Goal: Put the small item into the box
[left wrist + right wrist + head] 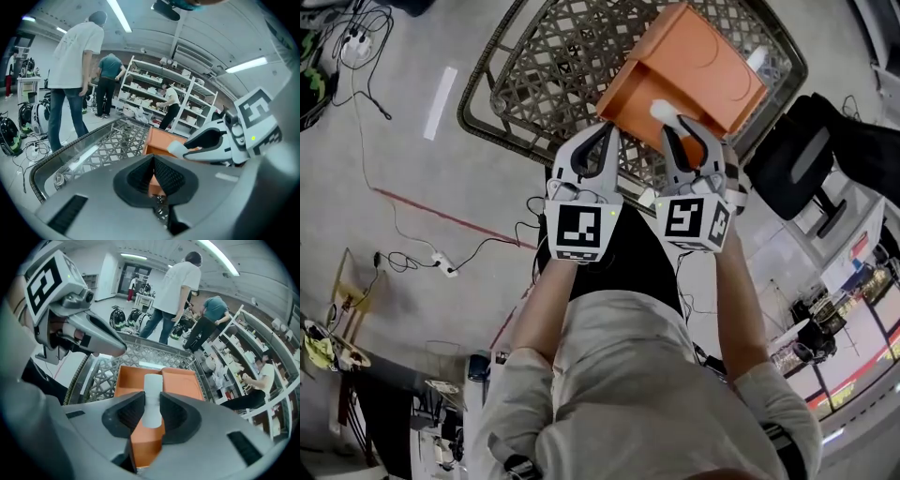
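Observation:
An open orange box (694, 66) lies on a metal lattice table (534, 66). My right gripper (682, 127) is shut on a small white cylinder (661, 111) and holds it just above the box's near edge. In the right gripper view the white cylinder (151, 399) stands upright between the pads of the right gripper (151, 411), with the box's orange inside (180, 383) beyond it. My left gripper (598, 141) hovers beside the box's near left corner, shut and empty. In the left gripper view the left gripper (153, 176) has its pads together before the box (159, 140).
The table's rim (478, 103) curves round to the left. A black chair (811, 159) stands at the right. Cables (412, 258) lie on the floor. Several people (173, 291) stand beyond the table near shelves (150, 96).

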A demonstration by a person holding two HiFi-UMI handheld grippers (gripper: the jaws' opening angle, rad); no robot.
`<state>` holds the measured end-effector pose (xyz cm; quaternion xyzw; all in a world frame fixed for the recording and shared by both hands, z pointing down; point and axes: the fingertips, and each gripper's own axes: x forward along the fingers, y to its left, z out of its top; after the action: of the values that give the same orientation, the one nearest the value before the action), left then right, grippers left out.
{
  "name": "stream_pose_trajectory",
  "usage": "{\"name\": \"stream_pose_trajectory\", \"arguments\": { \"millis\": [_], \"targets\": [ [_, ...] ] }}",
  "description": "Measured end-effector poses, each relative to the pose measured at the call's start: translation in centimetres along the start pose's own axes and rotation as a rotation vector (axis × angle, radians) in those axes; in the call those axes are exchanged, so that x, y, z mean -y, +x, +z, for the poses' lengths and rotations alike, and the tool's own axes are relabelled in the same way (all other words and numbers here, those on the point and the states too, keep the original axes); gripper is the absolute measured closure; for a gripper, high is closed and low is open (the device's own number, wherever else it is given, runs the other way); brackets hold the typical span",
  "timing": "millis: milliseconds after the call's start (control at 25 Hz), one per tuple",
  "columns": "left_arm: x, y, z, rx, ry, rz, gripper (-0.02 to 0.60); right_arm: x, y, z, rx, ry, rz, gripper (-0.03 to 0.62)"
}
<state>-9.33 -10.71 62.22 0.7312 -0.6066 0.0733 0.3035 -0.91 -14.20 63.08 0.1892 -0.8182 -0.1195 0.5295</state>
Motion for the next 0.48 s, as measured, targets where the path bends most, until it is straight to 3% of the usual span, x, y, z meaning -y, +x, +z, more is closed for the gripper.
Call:
{"name": "stream_pose_trajectory", "arguments": {
  "millis": [480],
  "targets": [
    [-1.8, 1.6, -1.7, -0.079, -0.007, -0.018, 0.574, -0.6, 4.5, -1.7, -0.09, 0.022, 0.006, 0.497]
  ]
}}
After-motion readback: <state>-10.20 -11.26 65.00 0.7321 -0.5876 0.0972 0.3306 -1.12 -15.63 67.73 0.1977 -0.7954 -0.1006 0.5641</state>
